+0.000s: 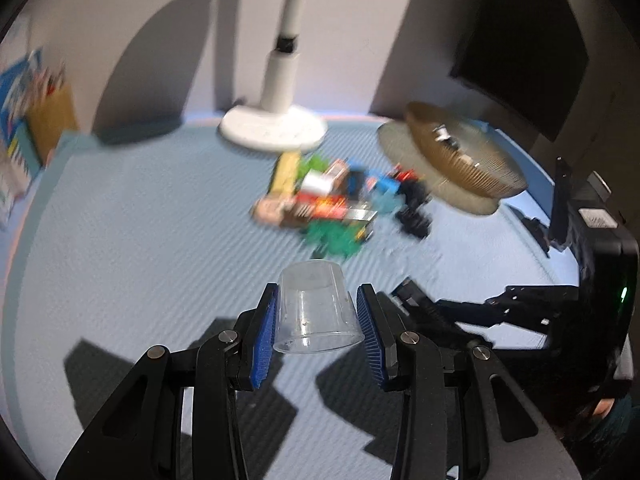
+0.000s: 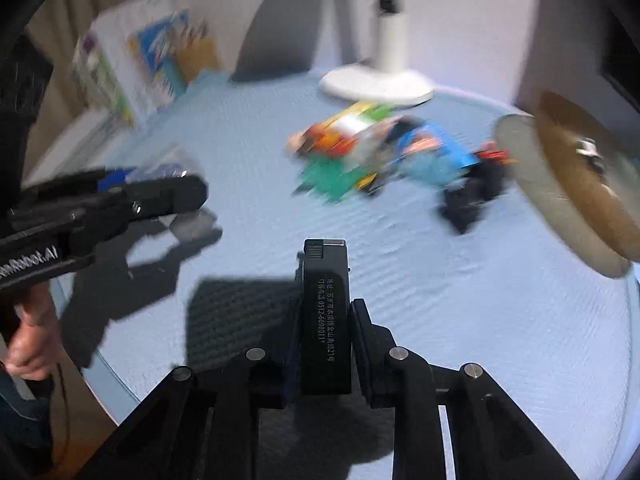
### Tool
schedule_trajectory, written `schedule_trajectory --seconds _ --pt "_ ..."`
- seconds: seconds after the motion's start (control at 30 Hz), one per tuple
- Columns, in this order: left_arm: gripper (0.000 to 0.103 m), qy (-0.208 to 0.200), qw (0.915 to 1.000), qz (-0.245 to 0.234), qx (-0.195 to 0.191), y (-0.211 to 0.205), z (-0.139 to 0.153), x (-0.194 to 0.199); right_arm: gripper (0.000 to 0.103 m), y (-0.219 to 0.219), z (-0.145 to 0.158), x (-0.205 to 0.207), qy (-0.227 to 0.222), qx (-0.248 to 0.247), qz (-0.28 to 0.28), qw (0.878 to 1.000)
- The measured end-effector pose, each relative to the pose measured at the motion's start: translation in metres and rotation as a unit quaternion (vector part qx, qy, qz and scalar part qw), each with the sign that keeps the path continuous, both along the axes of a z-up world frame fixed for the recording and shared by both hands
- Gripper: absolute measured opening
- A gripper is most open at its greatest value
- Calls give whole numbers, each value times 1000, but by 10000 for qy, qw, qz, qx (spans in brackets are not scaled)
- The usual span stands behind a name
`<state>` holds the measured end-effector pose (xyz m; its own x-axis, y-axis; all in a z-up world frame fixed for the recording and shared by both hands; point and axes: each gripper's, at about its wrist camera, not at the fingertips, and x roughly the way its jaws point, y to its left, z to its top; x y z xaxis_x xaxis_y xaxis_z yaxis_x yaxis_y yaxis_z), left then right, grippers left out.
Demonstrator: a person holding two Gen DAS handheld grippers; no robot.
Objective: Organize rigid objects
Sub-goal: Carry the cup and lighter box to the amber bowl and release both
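We carry two things above a bench covered in a pale blue ribbed mat (image 1: pixel 140 240), with a white lamp base (image 1: pixel 272 130) at the far edge as our landmark.

Our left tool (image 1: pixel 318 322) is clenched on a small clear plastic cup (image 1: pixel 316 308), held upside down with its rim toward us, the blue ribbed pads (image 1: pixel 266 332) pressing on either side of its wall. It hangs in the air well in front of the lamp base, nearer us than the clutter.

Our right tool (image 2: pixel 325 340) is clenched on a flat black rectangular block with white printed text (image 2: pixel 325 312), standing on edge between the jaws and sticking out well past the fingertips. It too is off the mat, in front of the lamp base.

Just in front of the lamp base lies a blurred heap of small colourful toy pieces (image 1: pixel 320 204), green, orange, blue and black. To the right of the heap a round woven straw-coloured basket (image 1: pixel 460 160) sits tilted; something small and pale lies in it, too blurred to name.

Risks, as we judge them: the cup's wall is smooth and tapered, so it could slide out of the pads if the tool tips. The block is held only by its lower part and could pivot. The two tools are near each other and could collide on the way to the basket.
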<state>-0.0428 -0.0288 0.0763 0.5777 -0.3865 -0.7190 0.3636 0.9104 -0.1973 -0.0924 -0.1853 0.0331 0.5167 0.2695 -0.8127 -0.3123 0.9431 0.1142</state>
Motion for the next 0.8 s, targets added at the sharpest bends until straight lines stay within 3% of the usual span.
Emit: schedule_trajectory --seconds 0.13,0.23,0.33,0.43,0.53,0.8 --pt "36 -321 9984 -426 -164 -47 36 19 24 -79 46 6 -459 279 -874 9947" --pt "36 -515 9952 -799 -225 -94 60 39 24 -139 83 15 -861 197 -1610 9830" --pt "36 -640 9910 -1154 -225 -151 79 63 24 -188 102 36 -883 68 -2268 9699" --pt "36 -736 9892 -1262 -76 -195 78 88 24 -221 101 54 -627 140 -2495 9662" --pt "36 -447 9899 -1347 -30 -226 57 107 24 -235 86 73 -239 125 -2500 9679" --pt "36 41 9891 -1451 242 -258 22 124 24 -230 49 100 509 -220 -2197 9740"
